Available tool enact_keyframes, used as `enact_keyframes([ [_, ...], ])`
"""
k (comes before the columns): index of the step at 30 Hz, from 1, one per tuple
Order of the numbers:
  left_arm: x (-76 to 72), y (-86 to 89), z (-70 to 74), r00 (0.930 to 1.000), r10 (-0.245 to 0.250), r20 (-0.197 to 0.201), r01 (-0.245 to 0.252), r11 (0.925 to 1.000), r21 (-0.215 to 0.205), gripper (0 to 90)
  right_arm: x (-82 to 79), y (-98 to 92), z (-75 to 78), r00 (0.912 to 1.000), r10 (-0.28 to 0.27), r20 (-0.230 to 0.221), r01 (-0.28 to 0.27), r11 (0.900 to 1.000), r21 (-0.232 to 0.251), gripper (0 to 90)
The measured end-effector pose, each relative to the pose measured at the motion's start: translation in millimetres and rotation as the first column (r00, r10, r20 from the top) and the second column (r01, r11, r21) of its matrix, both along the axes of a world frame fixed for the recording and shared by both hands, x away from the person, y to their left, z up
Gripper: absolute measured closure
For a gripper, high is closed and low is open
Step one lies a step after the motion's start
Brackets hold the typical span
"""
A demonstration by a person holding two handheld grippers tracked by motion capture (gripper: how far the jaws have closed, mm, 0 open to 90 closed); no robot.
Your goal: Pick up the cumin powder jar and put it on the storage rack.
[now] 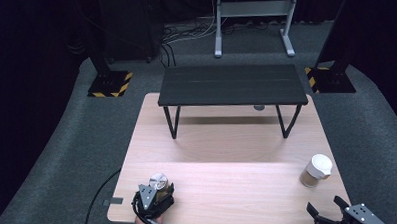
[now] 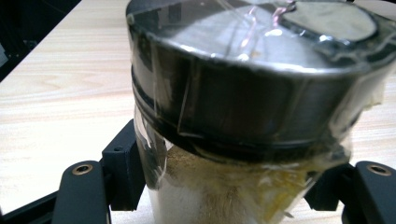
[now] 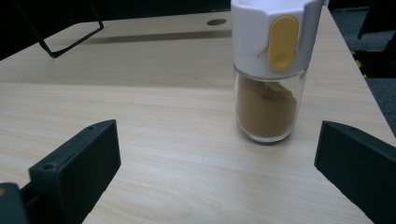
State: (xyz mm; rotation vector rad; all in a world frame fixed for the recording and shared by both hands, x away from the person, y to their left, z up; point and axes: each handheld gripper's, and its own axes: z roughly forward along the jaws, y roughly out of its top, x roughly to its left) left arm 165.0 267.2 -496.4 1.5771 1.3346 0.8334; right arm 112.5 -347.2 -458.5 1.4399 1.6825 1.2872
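My left gripper [image 1: 156, 198] is closed tight on a jar [image 1: 159, 183]. Its two black jaws squeeze the jar from both sides, down low on the glass part. In the left gripper view the jar [image 2: 252, 112] is very close and big. It has a dark shiny metal lid [image 2: 261, 60] on top. There is clear plastic wrap stuck around the lid and the glass. Under the lid I can see light brown powder inside. The jar stands up straight on the table [image 1: 224, 185], at the near left edge, right in front of me.

My right gripper [image 1: 333, 217] is wide open and holds nothing. Its jaws stand far apart and touch nothing. It sits at the near right corner of the table. A little farther away from it is a spice bottle [image 1: 315, 170]. In the right gripper view the spice bottle [image 3: 271, 79] stands between the two open jaws but farther off, well apart from them. It has a white cap with a yellow button [image 3: 282, 43], and brown powder in the glass below.

At the far end of the table stands a small black bench [image 1: 232, 85] on thin legs. The floor around is grey carpet [image 1: 85, 133].
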Motion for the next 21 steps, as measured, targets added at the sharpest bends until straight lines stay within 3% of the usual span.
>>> enact_keyframes([
  [7,0.8,1.3,8.0,0.9999,-0.015,0.003,0.015,0.9999,0.006,29.9,-4.4,6.6,-3.8,0.9982,-0.007,0.060,0.008,1.000,-0.015,0.0],
  [10,0.7,1.1,10.2,0.9998,-0.020,0.006,0.020,0.9997,0.010,30.0,-0.5,12.7,1.7,0.9996,-0.009,0.026,0.011,0.998,-0.059,0.0],
  [21,2.1,-0.4,18.8,0.9993,-0.037,0.007,0.037,0.9990,0.024,30.1,-3.2,10.1,0.2,0.9994,-0.009,0.033,0.011,0.999,-0.046,0.0],
])
